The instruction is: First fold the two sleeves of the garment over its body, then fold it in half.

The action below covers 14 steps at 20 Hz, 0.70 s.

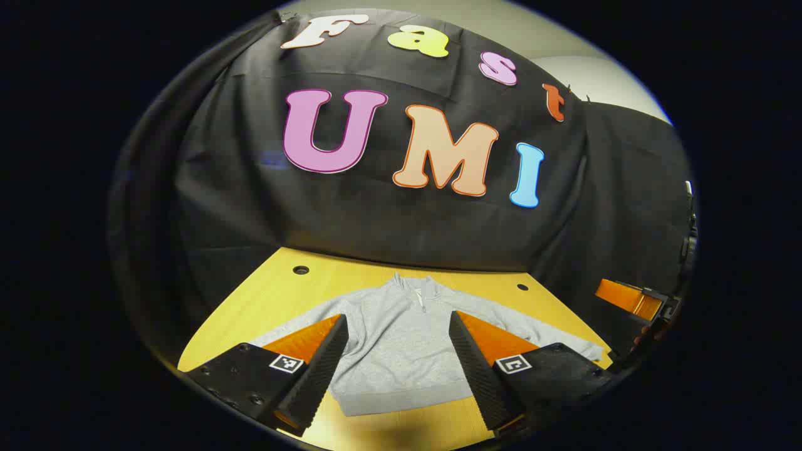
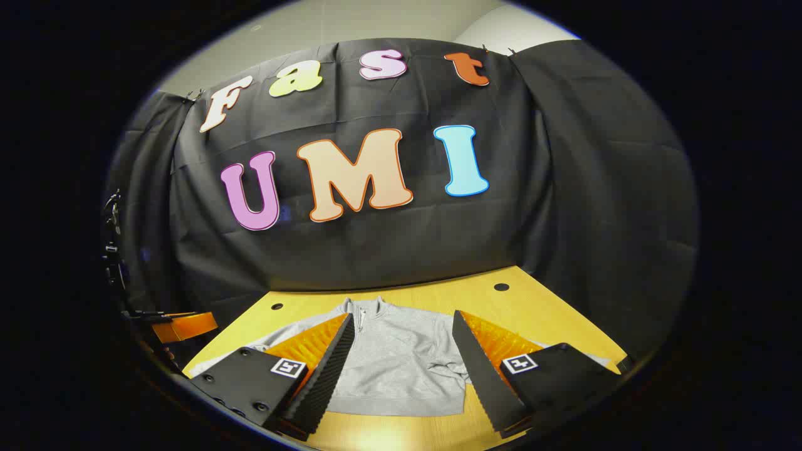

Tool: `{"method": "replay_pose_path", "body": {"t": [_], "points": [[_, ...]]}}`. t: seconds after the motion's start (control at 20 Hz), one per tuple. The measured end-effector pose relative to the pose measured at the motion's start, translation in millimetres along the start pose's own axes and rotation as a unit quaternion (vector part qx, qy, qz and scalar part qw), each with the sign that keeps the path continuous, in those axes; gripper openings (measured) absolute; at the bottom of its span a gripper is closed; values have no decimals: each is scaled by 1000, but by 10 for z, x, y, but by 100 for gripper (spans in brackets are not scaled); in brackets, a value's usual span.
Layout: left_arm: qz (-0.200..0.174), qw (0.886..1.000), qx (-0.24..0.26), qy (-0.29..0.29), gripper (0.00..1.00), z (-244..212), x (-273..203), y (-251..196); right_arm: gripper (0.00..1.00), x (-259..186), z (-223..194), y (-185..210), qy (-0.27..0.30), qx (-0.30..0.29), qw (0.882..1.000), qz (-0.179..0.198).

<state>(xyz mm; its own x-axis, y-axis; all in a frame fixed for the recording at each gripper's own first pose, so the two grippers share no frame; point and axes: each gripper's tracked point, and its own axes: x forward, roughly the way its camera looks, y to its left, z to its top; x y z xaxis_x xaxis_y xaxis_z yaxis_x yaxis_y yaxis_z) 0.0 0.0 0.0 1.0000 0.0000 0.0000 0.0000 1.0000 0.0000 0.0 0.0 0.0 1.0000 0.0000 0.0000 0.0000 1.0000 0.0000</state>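
In the left gripper view, the wooden counter runs from the lower left up to the black cloth wall, with a small round hole near its far left edge. The left gripper hangs above the counter with its fingers spread wide and nothing between them. Seen through that gap, a grey sweater lies flat on the counter, collar toward the wall, hem toward the camera, both sleeves stretched out to the sides and not folded. At the far right edge part of the other gripper shows, too cut off to tell how its fingers stand

In the right gripper view, the left gripper peeks in at the left edge. Next comes the right gripper, its fingers wide apart and holding nothing, above the sweater, which lies spread on the counter
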Motion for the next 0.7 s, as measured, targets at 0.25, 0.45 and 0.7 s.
{"method": "replay_pose_path", "body": {"t": [0.25, 0.45, 0.7], "points": [[4, 1000, -3, -1, 95, -10, 4, 46, 98, -11, -52, -66, 2, -6, 1000, -6], [5, 1000, -10, 0, 95, -35, 5, 75, 98, -42, -110, -259, 5, -6, 1000, -28], [8, 1000, -9, 9, 95, -70, 23, 87, 98, -90, -115, -582, 6, 5, 998, -63]]}}
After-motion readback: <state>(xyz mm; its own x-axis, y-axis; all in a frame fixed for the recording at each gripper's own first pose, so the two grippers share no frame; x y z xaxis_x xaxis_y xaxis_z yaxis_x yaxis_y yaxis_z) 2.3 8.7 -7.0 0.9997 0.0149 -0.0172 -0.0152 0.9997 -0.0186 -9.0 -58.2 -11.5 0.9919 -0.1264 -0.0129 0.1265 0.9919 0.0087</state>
